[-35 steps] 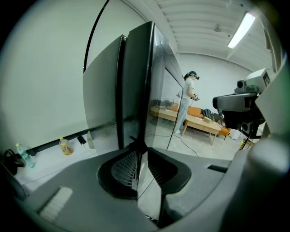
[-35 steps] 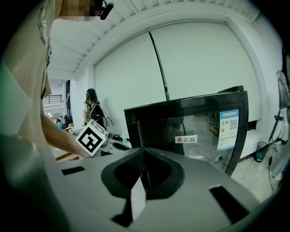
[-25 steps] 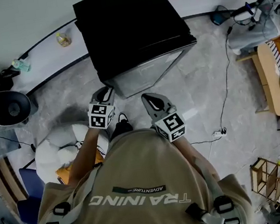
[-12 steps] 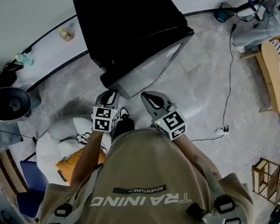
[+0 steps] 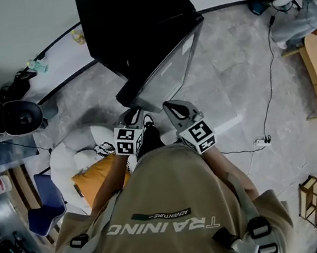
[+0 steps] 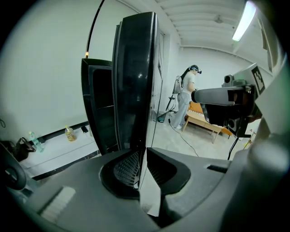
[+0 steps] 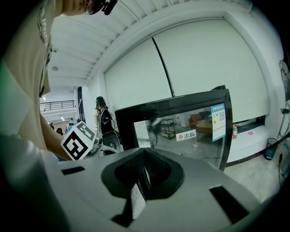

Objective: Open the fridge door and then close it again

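Your left gripper has its jaws pinched narrow on the free edge of the door. In the left gripper view that black edge runs straight down into the slit between them. Behind the door on the left, the dark body of the fridge stands against the pale wall.

Your right gripper has its jaws drawn together with nothing between them. It faces the glass side of the door without touching it. From there you see the black frame around the pane and a blue sticker near the frame's right upright. A small red-and-white label sits lower on the glass.

From the head view the fridge sits by the wall with its black top toward you. The door stands swung partly open, angled out over the grey floor. Your left gripper is at the door's outer corner. Your right gripper is just beside it on the right, close to the pane, and the two marker cubes are side by side in front of your chest.

A small bottle stands on the white ledge left of the fridge. A black cable trails across the floor to the right, well apart from the door. A white cushion lies on the floor at your left. Far off in the left gripper view, another person stands by a wooden bench.
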Demonstrator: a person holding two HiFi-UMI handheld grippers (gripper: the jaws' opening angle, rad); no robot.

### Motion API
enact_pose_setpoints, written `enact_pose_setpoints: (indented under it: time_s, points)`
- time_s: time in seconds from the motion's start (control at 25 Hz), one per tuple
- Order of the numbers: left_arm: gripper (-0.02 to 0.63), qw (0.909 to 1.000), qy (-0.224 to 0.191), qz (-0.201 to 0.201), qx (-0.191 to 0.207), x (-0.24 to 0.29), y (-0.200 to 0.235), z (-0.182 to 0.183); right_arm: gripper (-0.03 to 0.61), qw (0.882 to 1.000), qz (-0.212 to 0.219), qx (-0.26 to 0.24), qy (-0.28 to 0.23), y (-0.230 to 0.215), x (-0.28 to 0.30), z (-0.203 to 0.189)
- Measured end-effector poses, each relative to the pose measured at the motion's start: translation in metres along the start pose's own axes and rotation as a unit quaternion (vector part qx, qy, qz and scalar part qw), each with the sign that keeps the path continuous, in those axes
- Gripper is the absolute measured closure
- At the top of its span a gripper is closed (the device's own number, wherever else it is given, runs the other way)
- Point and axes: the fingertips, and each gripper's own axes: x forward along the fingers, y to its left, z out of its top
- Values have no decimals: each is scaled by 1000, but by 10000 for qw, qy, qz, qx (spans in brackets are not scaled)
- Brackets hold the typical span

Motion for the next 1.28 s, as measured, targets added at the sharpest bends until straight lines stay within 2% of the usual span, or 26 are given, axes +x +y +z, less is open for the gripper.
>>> enact_pose_setpoints:
  time_s: [0.28,0.6,1.0,1.16,1.28]
  points:
    - [566,9997,30,219,-93,-2,-34,-7,583,9999,104,103,-87,-6,-36,-23]
    - [567,9998,207,12,72,-8,-68,-15,583,9997,-20,188,-124,-1,-55,-36]
    - [566,9997,131,-185,20,-6,-91,-19,583,9992,-403,-12,33,16,-73,-33]
    - [566,9994,78,-329,-16,-9,-96,-20,583,9972,-716,-64,185,24,-87,-34]
    - [566,9996,15,-251,137,-7,-91,-14,583,9947,-999,-35,251,20,-96,-37]
